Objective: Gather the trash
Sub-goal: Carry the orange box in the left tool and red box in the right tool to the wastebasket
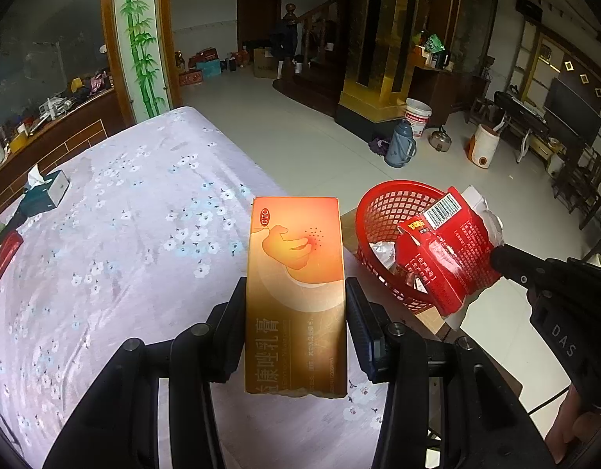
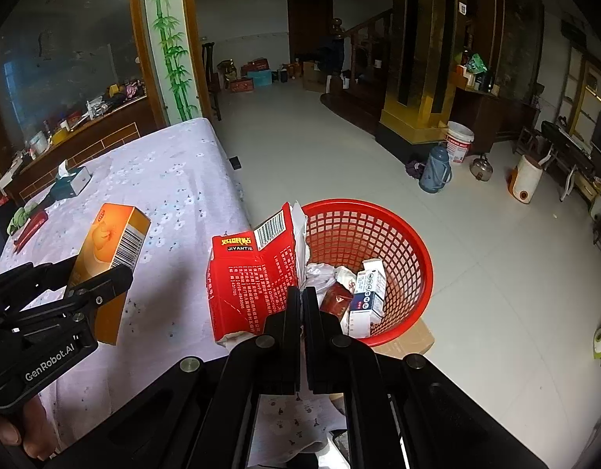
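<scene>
With the right gripper [image 2: 301, 293] clamped on the torn red carton [image 2: 249, 285] at the red basket's [image 2: 410, 234] nine o'clock rim, it should carry past the rim before letting go, while the left gripper [image 1: 294, 308] holds the orange box [image 1: 296, 285] over the bed [image 1: 124, 215].
</scene>
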`<action>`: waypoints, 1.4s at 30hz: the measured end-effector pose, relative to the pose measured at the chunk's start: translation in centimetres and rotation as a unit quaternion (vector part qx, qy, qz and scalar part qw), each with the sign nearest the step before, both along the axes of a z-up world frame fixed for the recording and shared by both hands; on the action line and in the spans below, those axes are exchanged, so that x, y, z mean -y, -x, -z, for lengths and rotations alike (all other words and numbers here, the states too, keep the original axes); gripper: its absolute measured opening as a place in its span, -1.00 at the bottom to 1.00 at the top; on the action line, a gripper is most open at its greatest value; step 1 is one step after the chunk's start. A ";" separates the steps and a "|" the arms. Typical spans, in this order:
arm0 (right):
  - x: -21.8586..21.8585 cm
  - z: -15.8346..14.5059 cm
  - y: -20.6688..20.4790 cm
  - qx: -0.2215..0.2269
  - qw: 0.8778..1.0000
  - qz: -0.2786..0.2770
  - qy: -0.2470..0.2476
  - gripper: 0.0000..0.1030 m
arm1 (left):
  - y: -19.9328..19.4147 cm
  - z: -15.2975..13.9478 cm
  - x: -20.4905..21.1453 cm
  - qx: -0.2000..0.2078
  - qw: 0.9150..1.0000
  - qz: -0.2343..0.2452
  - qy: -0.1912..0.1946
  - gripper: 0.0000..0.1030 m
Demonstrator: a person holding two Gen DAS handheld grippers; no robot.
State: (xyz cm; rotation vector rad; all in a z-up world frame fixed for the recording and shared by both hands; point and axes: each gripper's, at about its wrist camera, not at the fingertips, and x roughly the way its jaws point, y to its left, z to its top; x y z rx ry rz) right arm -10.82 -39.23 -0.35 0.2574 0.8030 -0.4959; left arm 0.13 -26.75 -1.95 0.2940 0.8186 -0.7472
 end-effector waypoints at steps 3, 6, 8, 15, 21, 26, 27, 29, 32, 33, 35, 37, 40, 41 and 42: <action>0.2 0.1 -0.1 -0.001 1.000 0.002 -0.001 -0.96 | 0.0 0.1 0.4 -0.001 1.000 0.002 0.000 -0.12; 0.6 0.3 -0.1 -0.003 1.000 0.005 -0.001 -0.96 | 0.0 0.3 1.0 -0.002 1.000 0.005 -0.001 -0.12; 1.0 0.4 -0.1 -0.004 1.000 0.007 -0.001 -0.96 | 0.0 0.4 1.4 -0.003 1.000 0.008 -0.001 -0.12; 2.2 0.7 0.0 -0.007 1.000 0.014 -0.004 -0.96 | -0.2 0.8 2.7 -0.009 1.000 0.015 -0.003 -0.12; 3.7 1.1 0.0 -0.012 1.000 0.024 -0.006 -0.96 | -0.4 1.1 4.2 -0.012 1.000 0.026 -0.004 -0.12; 5.3 1.3 0.1 -0.017 0.999 0.033 -0.004 -0.96 | -0.9 1.6 6.1 -0.017 0.999 0.034 -0.007 -0.12; 5.7 1.3 0.1 -0.018 0.999 0.035 -0.004 -0.96 | -1.1 1.7 6.4 -0.018 0.999 0.035 -0.007 -0.12; 6.4 1.4 0.1 -0.019 0.999 0.040 -0.005 -0.96 | -1.3 2.0 7.1 -0.020 0.999 0.041 -0.007 -0.12; 7.3 1.7 -0.1 -0.024 0.999 0.044 -0.004 -0.96 | -1.4 2.5 8.5 -0.027 0.998 0.051 -0.006 -0.12; 7.6 1.7 -0.2 -0.026 0.999 0.045 -0.003 -0.96 | -1.4 2.7 8.7 -0.028 0.998 0.054 -0.006 -0.12; 8.4 2.0 -0.3 -0.029 0.998 0.049 -0.004 -0.96 | -1.4 3.1 9.7 -0.031 0.998 0.063 -0.005 -0.12; 9.0 2.1 -0.5 -0.031 0.998 0.052 -0.004 -0.96 | -1.4 3.5 10.6 -0.037 0.997 0.073 -0.004 -0.12; 10.1 2.2 -0.4 -0.033 0.998 0.061 -0.005 -0.96 | -1.4 3.9 11.9 -0.043 0.995 0.090 -0.001 -0.12; 10.4 2.3 -0.4 -0.033 0.997 0.063 -0.006 -0.96 | -1.4 4.0 12.3 -0.047 0.994 0.096 0.000 -0.12; 10.7 2.3 -0.3 -0.034 0.997 0.065 -0.006 -0.96 | -1.4 4.1 12.6 -0.050 0.994 0.099 0.001 -0.12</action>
